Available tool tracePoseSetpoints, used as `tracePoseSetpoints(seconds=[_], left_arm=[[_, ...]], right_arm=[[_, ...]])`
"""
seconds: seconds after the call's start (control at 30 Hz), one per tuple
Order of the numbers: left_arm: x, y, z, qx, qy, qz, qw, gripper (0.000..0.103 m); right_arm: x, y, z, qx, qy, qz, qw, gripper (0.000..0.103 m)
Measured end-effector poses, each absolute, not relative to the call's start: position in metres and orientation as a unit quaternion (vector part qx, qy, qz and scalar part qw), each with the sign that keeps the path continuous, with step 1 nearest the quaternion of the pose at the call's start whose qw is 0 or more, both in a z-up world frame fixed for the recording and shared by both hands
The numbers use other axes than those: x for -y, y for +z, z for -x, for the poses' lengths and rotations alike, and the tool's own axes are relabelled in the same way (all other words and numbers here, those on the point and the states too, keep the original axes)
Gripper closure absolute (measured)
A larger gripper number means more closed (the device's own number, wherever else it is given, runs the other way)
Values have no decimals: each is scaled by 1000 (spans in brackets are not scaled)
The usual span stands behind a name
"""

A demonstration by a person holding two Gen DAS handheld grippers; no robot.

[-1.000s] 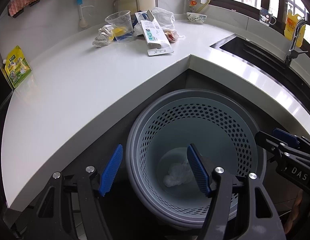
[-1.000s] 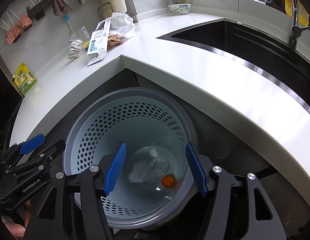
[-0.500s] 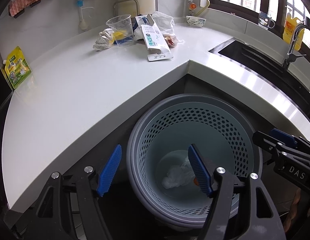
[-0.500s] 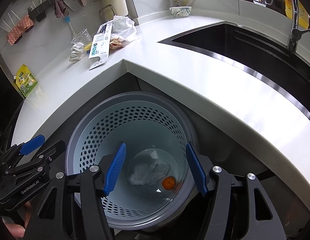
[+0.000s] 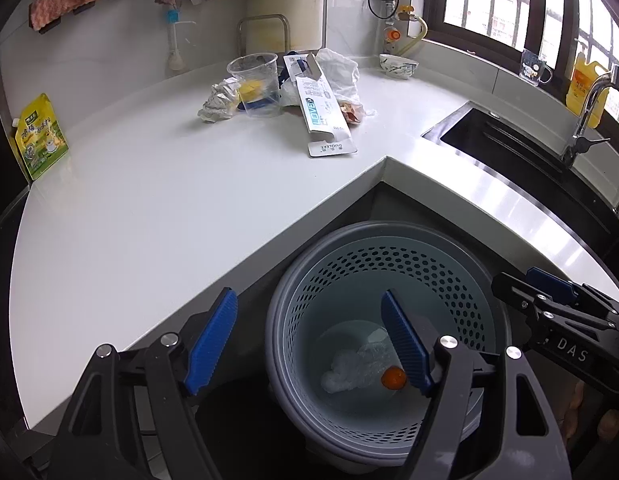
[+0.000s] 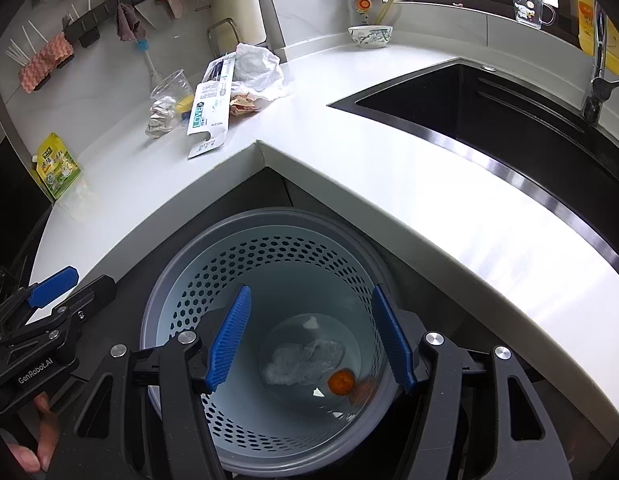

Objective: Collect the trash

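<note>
A grey perforated bin (image 5: 461, 276) (image 6: 269, 248) stands on the floor in the counter's inner corner. At its bottom lie a crumpled clear wrapper (image 5: 357, 366) (image 6: 305, 360) and a small orange piece (image 5: 392, 379) (image 6: 341, 382). My left gripper (image 5: 309, 338) is open and empty above the bin's left rim. My right gripper (image 6: 309, 334) is open and empty right above the bin. On the counter at the back lie a pile of trash: a clear plastic cup (image 5: 255, 82) (image 6: 171, 88), crumpled foil (image 5: 215, 104) (image 6: 159, 120), a long white carton (image 5: 323, 110) (image 6: 209, 108) and a white plastic bag (image 5: 337, 74) (image 6: 257, 68).
A yellow-green pouch (image 5: 39, 136) (image 6: 57, 166) leans at the counter's left end. A black sink (image 5: 521, 148) (image 6: 489, 112) with a tap (image 5: 585, 116) lies at the right. A bowl (image 5: 398, 66) (image 6: 369, 36) stands near the window. Cloths hang on a wall rail.
Both grippers have risen and drawn back a little from the bin, so more of the counter shows. Both stay open. The orange piece now shows in the left wrist view.
</note>
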State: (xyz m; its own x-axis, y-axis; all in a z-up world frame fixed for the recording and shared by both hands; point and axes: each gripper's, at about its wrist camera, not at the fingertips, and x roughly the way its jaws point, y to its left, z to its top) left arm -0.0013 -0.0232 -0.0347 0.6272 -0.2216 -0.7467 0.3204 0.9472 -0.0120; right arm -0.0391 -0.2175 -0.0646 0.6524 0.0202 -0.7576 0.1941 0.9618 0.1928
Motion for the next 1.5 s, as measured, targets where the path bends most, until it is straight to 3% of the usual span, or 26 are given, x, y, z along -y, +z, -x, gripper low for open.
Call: tracePoseSetpoints(seconds=[0.67, 1.5], left_arm=[[-2, -22, -48, -402, -111, -27, 909, 25], [-44, 23, -164, -351, -52, 3, 935, 15]], right_arm=[[220, -59, -18, -418, -14, -132, 899, 41], [182, -9, -186, -401, 31, -60, 914, 35]])
